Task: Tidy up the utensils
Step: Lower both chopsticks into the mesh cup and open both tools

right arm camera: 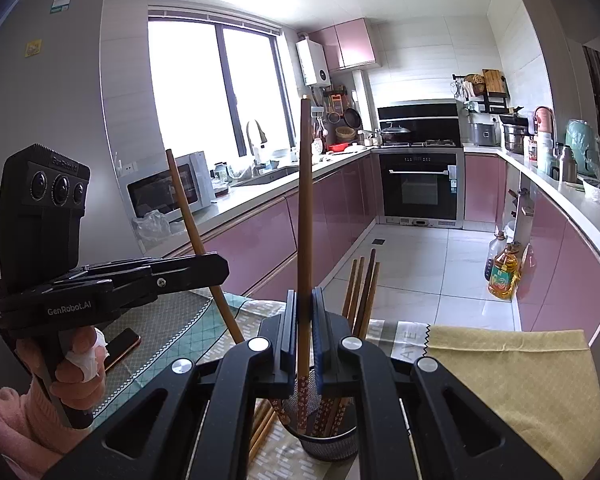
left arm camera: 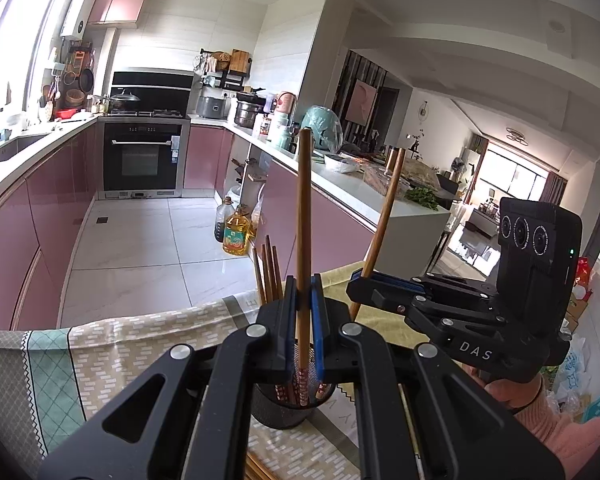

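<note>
My left gripper [left arm camera: 303,296] is shut on a brown chopstick [left arm camera: 304,208], upright, its patterned lower end inside a black mesh holder [left arm camera: 288,408] just below. My right gripper [right arm camera: 304,308] is shut on another brown chopstick [right arm camera: 305,200], its lower end in the same holder [right arm camera: 328,446]. Several chopsticks [right arm camera: 362,292] stand in the holder. Each gripper shows in the other's view: the right gripper [left arm camera: 364,278] and the left gripper [right arm camera: 220,266], each holding a tilted chopstick.
The holder stands on a table with a patterned cloth [left arm camera: 120,344] and a yellow cloth [right arm camera: 520,380]. More chopsticks [right arm camera: 260,428] lie on the table beside the holder. A phone [right arm camera: 120,348] lies at the left. Oil bottles [right arm camera: 502,272] stand on the kitchen floor.
</note>
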Demonstrator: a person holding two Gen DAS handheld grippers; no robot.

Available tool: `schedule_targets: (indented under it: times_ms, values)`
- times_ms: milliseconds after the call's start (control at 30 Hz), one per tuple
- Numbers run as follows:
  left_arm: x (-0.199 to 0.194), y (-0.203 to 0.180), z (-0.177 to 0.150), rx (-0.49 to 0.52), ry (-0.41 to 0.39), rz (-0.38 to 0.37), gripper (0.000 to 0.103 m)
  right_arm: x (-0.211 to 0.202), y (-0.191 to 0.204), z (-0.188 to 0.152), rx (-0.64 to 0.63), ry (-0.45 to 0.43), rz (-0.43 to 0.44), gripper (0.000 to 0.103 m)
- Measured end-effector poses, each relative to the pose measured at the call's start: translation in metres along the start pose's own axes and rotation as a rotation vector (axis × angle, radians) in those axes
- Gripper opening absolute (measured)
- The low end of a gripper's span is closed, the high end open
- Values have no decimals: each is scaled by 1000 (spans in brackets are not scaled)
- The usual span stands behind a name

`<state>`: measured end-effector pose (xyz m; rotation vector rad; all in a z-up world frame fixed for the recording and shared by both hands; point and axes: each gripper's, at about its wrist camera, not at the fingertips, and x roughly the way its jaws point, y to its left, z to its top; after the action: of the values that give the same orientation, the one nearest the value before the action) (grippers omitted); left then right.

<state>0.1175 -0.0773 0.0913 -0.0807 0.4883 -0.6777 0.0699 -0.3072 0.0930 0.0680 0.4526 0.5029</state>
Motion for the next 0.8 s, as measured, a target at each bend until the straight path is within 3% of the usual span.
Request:
schedule_targets:
  times_ms: [200,633,800]
  values:
    - [10,-3,-6,30,26,39,7,15,-5,-7,8,31,-24,6]
    - [49,9,-37,54,236,19,7,57,-27,-33,71,241,-31,6]
    - [70,19,-37,36,280,34,8,66,-36,-41,120,262,-37,8]
